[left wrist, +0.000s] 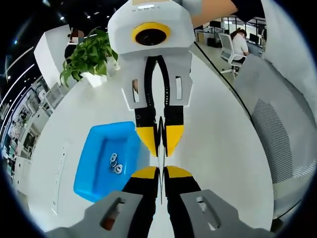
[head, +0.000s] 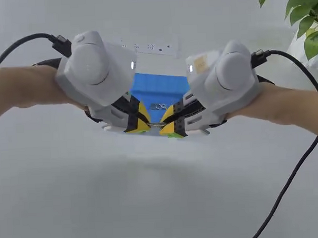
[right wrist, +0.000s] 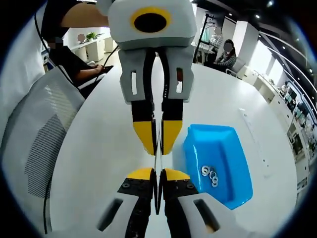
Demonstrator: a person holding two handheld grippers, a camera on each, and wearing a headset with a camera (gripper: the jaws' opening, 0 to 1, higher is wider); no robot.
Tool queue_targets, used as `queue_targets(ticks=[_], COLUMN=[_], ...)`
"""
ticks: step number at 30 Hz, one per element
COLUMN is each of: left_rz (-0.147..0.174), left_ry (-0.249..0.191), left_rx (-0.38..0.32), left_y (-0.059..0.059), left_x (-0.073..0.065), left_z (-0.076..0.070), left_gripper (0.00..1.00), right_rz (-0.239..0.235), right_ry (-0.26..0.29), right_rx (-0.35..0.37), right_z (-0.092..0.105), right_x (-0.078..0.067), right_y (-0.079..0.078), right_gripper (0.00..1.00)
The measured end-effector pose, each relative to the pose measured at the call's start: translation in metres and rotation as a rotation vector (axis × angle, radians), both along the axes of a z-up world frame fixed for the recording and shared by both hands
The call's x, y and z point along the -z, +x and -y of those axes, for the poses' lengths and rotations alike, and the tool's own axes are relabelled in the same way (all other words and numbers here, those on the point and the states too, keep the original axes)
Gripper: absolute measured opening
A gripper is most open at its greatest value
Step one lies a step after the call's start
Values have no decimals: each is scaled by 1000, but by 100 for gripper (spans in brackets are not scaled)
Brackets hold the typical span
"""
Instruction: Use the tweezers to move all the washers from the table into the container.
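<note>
The left gripper (head: 142, 122) comes in from 9 o'clock with its jaws pressed together on one end of the thin metal tweezers (head: 156, 124). At the centre the tweezers bridge the short gap between the two sets of yellow tips. The right gripper (head: 170, 125) comes in from 3 o'clock, likewise clamped on the other end, so both grippers hold the one tool nose to nose.

The blue container (head: 157, 85) sits at 12 o'clock, just beyond the tips, with a few washers (head: 158, 106) lying together on its floor.

The main risk, as I judge it, is the shared hold. If either gripper lets go before the other is firm, the tweezers could drop onto the worktop (head: 152, 198). If the two hands drift apart or twist, the thin tool could bend or slip. A clamp across both blades would also leave them unable to open.

There is wide bare surface toward 6 o'clock. At 12 o'clock the container wall and the white power strip (head: 148, 45) crowd the far side. A plant (head: 302, 12) stands at 2 o'clock, and the black cable (head: 293, 176) trailing at 4 o'clock could snag a sweep.
</note>
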State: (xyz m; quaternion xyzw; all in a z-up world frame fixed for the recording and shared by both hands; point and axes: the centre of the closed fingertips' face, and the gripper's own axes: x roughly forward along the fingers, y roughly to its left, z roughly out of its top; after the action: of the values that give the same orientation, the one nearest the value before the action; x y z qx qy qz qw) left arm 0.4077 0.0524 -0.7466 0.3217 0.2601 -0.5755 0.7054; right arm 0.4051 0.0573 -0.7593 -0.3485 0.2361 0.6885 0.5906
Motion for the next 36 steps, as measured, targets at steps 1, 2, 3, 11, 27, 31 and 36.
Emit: queue_targets(ticks=[1,2,3,11,27,31,36], left_rz=[-15,-19,-24,-76,-80,-87,-81], left_ry=[3,5,15,8,44,39,44], left_rx=[-7,-11,-19,-68,-96,-104,-101], left_y=[-1,-2,-2,-1,-2,-2,-1], left_x=[8,13,19,41,55,56,56], left_z=[0,1,2,5,4,4,2], left_gripper=[9,9,9,9,11,11,12], right_rz=[-2,-1,-5,-34,4,14,11], right_ry=[-2,-5,-11,-32,-86,-106,-127], right_rx=[-1,-2,-3,-4,-13,-10,-1], right_z=[0,0,1,7,14,15,16], right_x=[5,10,16,37,48,49,50], right_y=[-1,-2,-2,-3,-2,-1,0], right_gripper=[8,8,8,8,11,11,12])
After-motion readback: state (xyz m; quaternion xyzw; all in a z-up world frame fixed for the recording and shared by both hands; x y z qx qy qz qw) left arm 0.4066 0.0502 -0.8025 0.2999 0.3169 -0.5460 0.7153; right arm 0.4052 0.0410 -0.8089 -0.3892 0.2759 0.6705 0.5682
